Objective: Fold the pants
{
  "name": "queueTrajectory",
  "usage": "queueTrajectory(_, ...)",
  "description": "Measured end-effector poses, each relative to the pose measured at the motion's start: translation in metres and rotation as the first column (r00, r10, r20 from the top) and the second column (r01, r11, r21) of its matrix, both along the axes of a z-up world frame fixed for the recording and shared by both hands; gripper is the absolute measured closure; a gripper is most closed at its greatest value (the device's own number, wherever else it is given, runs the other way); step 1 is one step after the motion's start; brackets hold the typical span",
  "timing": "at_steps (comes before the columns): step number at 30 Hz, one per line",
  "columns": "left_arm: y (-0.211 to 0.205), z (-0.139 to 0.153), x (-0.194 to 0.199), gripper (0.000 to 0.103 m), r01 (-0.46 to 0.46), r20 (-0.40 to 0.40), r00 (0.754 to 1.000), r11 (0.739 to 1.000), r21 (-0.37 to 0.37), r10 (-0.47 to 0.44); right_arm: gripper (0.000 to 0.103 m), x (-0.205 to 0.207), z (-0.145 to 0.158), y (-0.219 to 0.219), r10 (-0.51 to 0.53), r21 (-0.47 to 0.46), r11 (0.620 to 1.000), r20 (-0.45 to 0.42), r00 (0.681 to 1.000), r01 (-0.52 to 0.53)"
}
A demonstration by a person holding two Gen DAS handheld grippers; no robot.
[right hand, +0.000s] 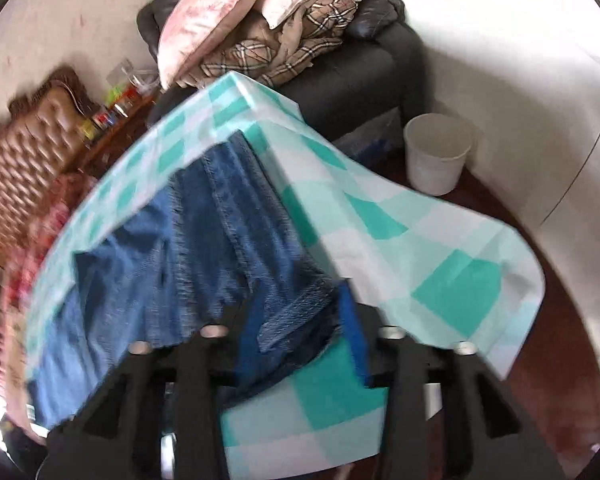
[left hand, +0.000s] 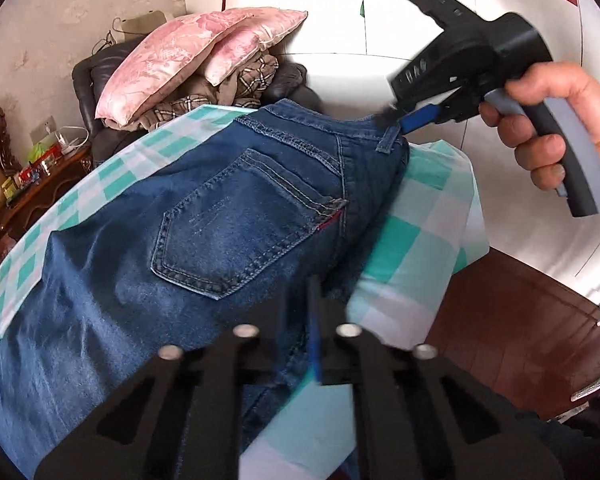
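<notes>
Worktop (left hand: pixel 420 236): draped in a teal-checked cloth (right hand: pixel 440 248) that hangs loose off the edge. If that cloth gets dragged, everything on it goes too.

Pants (left hand: pixel 140 240): blue jeans spread seat-up across the worktop, with the waistband at the far corner and the legs running off towards the left.

Hand (left hand: pixel 560 128): wrapped around the right tool's handle, out past the worktop's right edge.

Right tongs (right hand: pixel 302 316): clamped on a bunched fold of denim at the waistband, with fabric filling the gap between the pads. The bite looks shallow, so a sharp pull could peel the denim free mid-fold.

Left tongs (left hand: pixel 314 300): fully closed, sitting on the seam line at the near edge where denim meets cloth. I cannot tell whether any fabric is pinched. If they caught nothing, one side lifts and the fold goes crooked. If they caught cloth as well, the cover comes up with the pants.

Back pocket (left hand: pixel 240 224): lying flat and facing up. It's thick stitching, which I'd expect to resist a clean crease.

Belt loop (left hand: pixel 388 140): right beside the right tongs' tips. Snag that alone and the waistband twists.
</notes>
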State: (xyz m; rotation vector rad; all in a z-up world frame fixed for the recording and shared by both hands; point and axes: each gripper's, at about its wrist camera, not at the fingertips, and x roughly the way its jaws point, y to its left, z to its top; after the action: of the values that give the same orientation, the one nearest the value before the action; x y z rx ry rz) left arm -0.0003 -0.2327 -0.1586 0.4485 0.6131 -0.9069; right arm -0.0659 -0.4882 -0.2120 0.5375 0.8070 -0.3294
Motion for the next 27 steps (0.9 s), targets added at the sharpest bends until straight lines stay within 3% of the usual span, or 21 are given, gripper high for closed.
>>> queueTrajectory(3,0.009,0.012,-0.002,0.101,0.001,0.003,1.000,0.999,-0.032,-0.001,0.088,-0.008,0.013,0.001,0.008,-0.010,1.000,0.039,0.999,-0.008)
queueTrajectory(8,0.012,0.022,-0.016,0.102,0.029,0.062,0.998,1.000,-0.001,-0.029,0.089,-0.019,0.026,0.007,-0.008,-0.032,0.999,0.047,0.999,0.010)
queueTrajectory(14,0.006,-0.002,-0.019,0.098,0.069,0.028,0.997,0.996,0.056,-0.071,0.089,-0.009,-0.005,0.006,-0.035,-0.074,0.997,-0.046,0.998,0.031)
queueTrajectory(17,0.016,0.003,-0.017,0.080,0.057,-0.026,0.998,0.998,-0.007,-0.058,0.089,-0.008,-0.006,0.008,-0.036,-0.092,0.995,-0.048,0.998,0.031)
queueTrajectory(23,0.033,-0.004,-0.014,0.079,0.021,-0.094,0.995,0.999,-0.049,-0.025,0.089,-0.011,0.000,0.019,-0.087,-0.183,0.980,-0.067,0.994,0.073)
queueTrajectory(24,0.036,-0.001,-0.013,0.076,0.018,-0.124,0.992,0.997,-0.075,-0.028,0.085,-0.013,0.008,0.023,-0.100,-0.206,0.975,-0.049,0.994,0.088)
queueTrajectory(25,0.040,0.002,-0.013,0.075,0.013,-0.138,0.990,0.995,-0.102,-0.027,0.072,-0.013,0.020,0.030,-0.102,-0.233,0.968,-0.012,0.995,0.096)
queueTrajectory(27,0.053,0.010,-0.008,0.075,-0.034,-0.163,0.987,0.986,-0.165,0.007,0.069,-0.007,0.042,0.049,-0.058,-0.261,0.963,0.066,0.996,0.073)
